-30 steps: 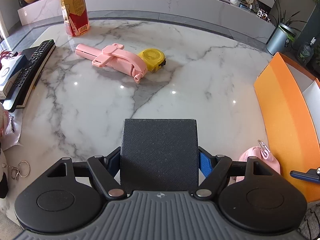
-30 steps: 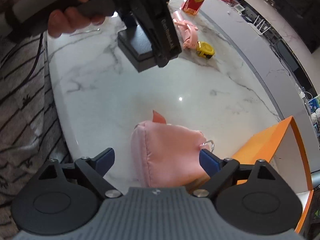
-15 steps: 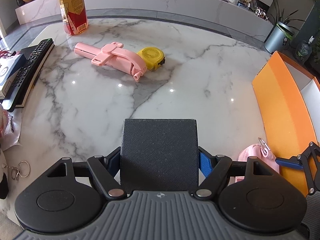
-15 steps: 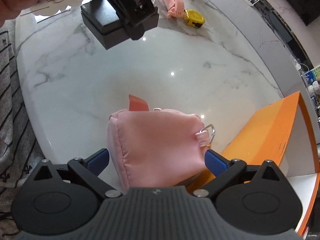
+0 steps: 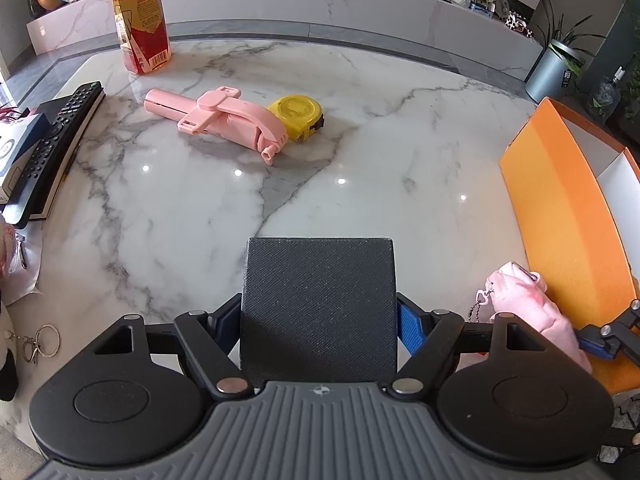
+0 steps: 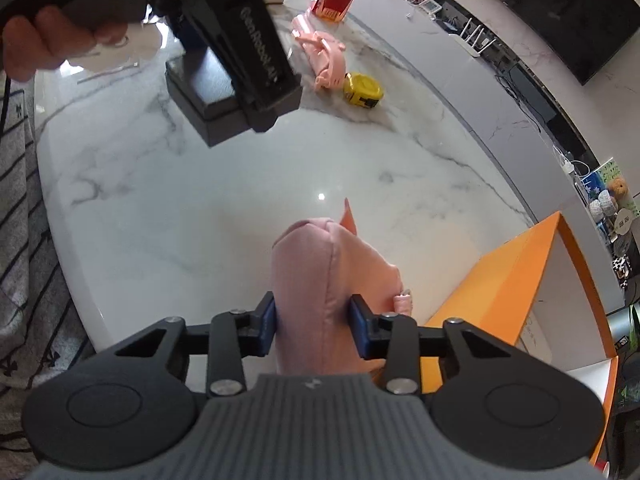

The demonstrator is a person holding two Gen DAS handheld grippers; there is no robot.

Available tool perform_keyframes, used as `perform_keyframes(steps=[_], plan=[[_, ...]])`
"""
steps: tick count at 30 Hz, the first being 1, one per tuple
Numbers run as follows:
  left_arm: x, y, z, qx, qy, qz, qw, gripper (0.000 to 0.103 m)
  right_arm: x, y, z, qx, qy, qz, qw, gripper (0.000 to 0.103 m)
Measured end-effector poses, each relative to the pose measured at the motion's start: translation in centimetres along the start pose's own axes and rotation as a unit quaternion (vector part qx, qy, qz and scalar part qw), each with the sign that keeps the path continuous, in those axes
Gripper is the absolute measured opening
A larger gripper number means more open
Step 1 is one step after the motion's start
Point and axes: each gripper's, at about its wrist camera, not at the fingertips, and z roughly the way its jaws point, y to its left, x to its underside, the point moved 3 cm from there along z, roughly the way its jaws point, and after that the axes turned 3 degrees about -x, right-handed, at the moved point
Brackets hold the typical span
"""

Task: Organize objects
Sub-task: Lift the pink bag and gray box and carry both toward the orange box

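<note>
Both wrist views overlook one marble table [image 5: 200,208].

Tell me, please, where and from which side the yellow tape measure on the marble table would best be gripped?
Grip the yellow tape measure across its narrow side walls, coming from above. It lies flat with its broad round face up, too wide for an easy pinch. The pink folding stick lies close against its left, so one finger probably has to slip in there, or approach from the free right side.

Marble table [image 5: 360,184] — pink folding stick [image 5: 224,118], yellow tape measure [image 5: 298,114], bottle [image 5: 142,20], remote [image 5: 56,148].
</note>
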Motion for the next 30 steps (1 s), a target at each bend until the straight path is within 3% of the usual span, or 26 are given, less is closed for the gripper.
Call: perform_keyframes(steps=[7, 16, 22, 30], plan=[[0.3, -0.7, 0.3, -0.007, 0.005, 0.014, 0.9999, 0.088, -0.9, -5.7, -6.3, -0.027, -0.054, 0.102, 0.993, 0.034], [0.7, -1.5, 0.6, -0.013, 0.012, 0.031, 0.9994, 0.088, 0.0, -15.5, -9.9, -0.038, -0.102, 0.262, 0.959, 0.034], [0.7, -1.7, 0.9, -0.013, 0.017, 0.035, 0.9992, 0.088, 1.9, -19.5, -11.0, -0.041, -0.122, 0.346, 0.929, 0.033], [0.8, -2.7, 1.1, -0.017, 0.025, 0.047, 0.9984, 0.088, 8.5, -24.4, -7.1, -0.087, -0.091, 0.478, 0.869, 0.030]])
